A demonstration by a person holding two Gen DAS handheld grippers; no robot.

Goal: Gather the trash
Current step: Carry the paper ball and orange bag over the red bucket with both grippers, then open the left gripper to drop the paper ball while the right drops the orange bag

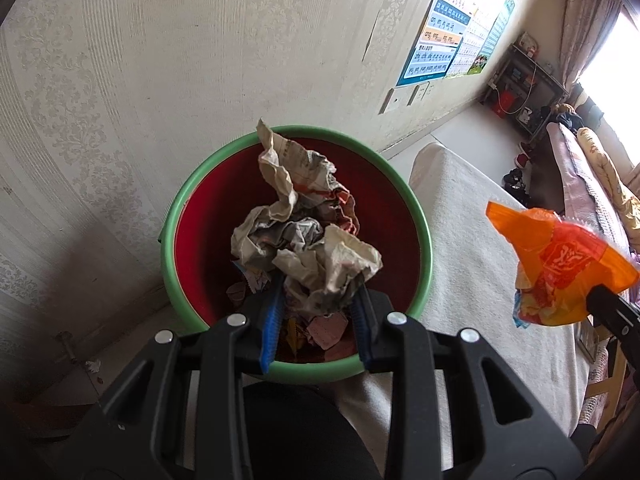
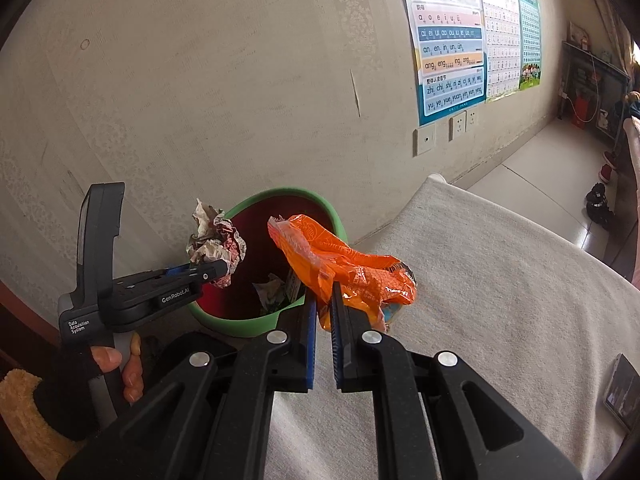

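Observation:
A round bin with a green rim (image 1: 420,208) and red inside stands by the wall, with paper scraps at its bottom. My left gripper (image 1: 320,300) is shut on a crumpled newspaper wad (image 1: 304,240) and holds it over the bin's mouth. In the right wrist view the same wad (image 2: 216,240) hangs at the left gripper's tip (image 2: 218,270), beside the bin (image 2: 340,220). My right gripper (image 2: 324,300) is shut on an orange plastic wrapper (image 2: 344,272), held over the bin's near right edge. The wrapper (image 1: 560,264) also shows at the right of the left wrist view.
A bed or couch under a white cover (image 2: 480,280) lies right of the bin. Patterned wallpaper with posters (image 2: 452,40) and wall sockets (image 2: 460,124) is behind. A person's hand (image 2: 120,364) grips the left tool. Shelves (image 1: 520,80) and shoes (image 2: 598,200) stand far right.

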